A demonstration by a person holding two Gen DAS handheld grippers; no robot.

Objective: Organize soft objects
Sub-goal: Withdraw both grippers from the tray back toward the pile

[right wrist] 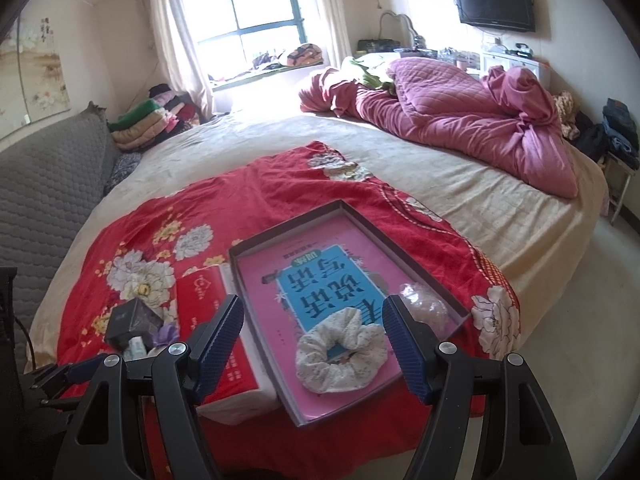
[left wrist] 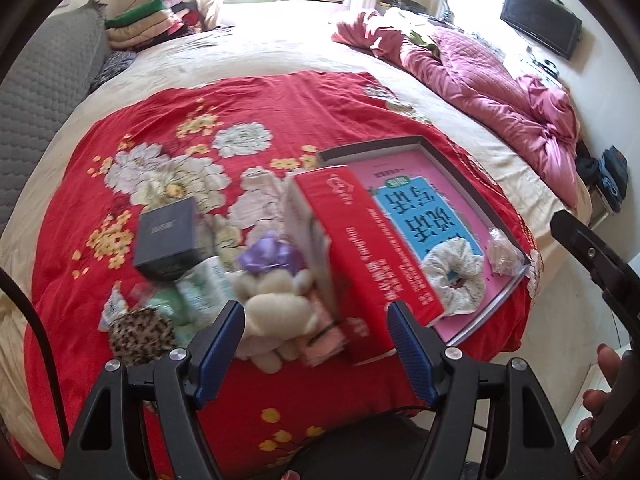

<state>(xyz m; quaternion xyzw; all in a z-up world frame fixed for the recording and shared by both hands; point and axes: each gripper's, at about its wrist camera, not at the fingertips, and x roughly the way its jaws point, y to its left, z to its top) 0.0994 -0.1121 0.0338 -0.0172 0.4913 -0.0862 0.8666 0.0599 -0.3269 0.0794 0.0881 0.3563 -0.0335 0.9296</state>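
A shallow box [left wrist: 432, 148] [right wrist: 344, 205] with a pink and blue bottom lies on the red floral cloth. In it lie a white scrunchie [left wrist: 452, 280] [right wrist: 340, 354] and a clear crinkly scrunchie [left wrist: 502, 254] [right wrist: 426, 306]. Left of a thick red book [left wrist: 368, 248] [right wrist: 224, 344] lie a cream plush toy [left wrist: 276, 312], a purple scrunchie [left wrist: 268, 256], a leopard-print scrunchie [left wrist: 140, 334] and pale green packets [left wrist: 200, 284]. My left gripper [left wrist: 316, 346] is open just above the plush toy. My right gripper [right wrist: 314, 340] is open above the white scrunchie.
A dark square box [left wrist: 168, 236] [right wrist: 130, 320] lies left of the pile. The red cloth [left wrist: 248, 108] [right wrist: 240, 196] covers the near part of a beige bed. A crumpled pink quilt [left wrist: 480, 80] [right wrist: 460, 108] lies at the far right, folded clothes [left wrist: 148, 24] at the far left.
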